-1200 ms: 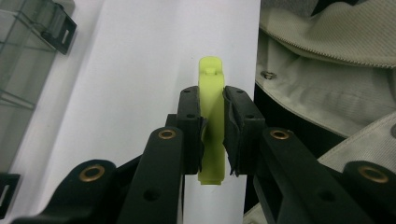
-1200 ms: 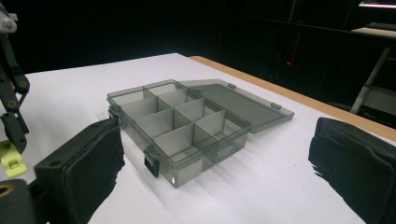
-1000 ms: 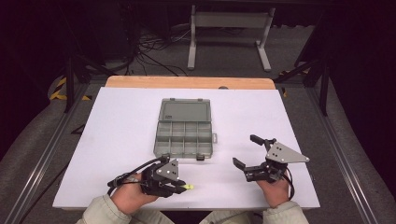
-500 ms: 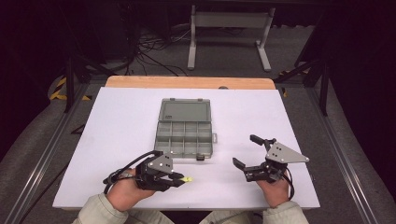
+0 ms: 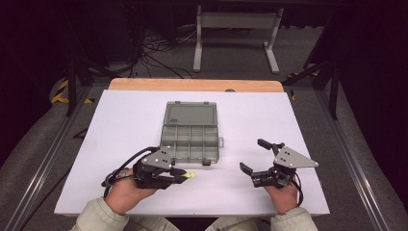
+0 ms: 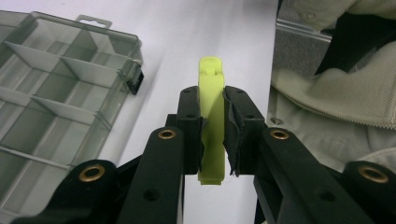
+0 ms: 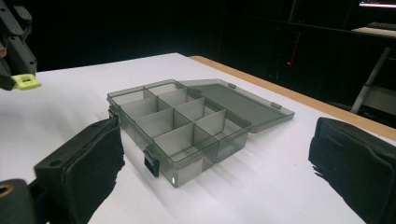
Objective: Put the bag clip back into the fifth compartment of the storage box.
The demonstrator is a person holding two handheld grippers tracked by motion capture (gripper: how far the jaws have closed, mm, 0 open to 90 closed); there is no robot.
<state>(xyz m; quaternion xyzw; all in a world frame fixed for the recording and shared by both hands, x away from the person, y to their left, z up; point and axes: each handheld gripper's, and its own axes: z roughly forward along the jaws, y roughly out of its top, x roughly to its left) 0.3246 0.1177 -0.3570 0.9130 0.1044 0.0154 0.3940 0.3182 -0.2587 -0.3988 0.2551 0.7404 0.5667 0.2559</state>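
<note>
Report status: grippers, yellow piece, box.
Left gripper shut on yellow-green plastic piece. Right gripper open. Compartment box open, lid back. Nothing between.

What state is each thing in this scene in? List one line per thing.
Organizer box: lid open and lying flat, compartments empty.
Yellow-green clip: clamped in the left gripper.
Left gripper: shut on the clip.
Right gripper: open, holding nothing.

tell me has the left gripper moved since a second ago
Yes. The left gripper, shut on the yellow-green clip, has shifted slightly toward the near-left corner of the compartment box, which has stayed put.
</note>
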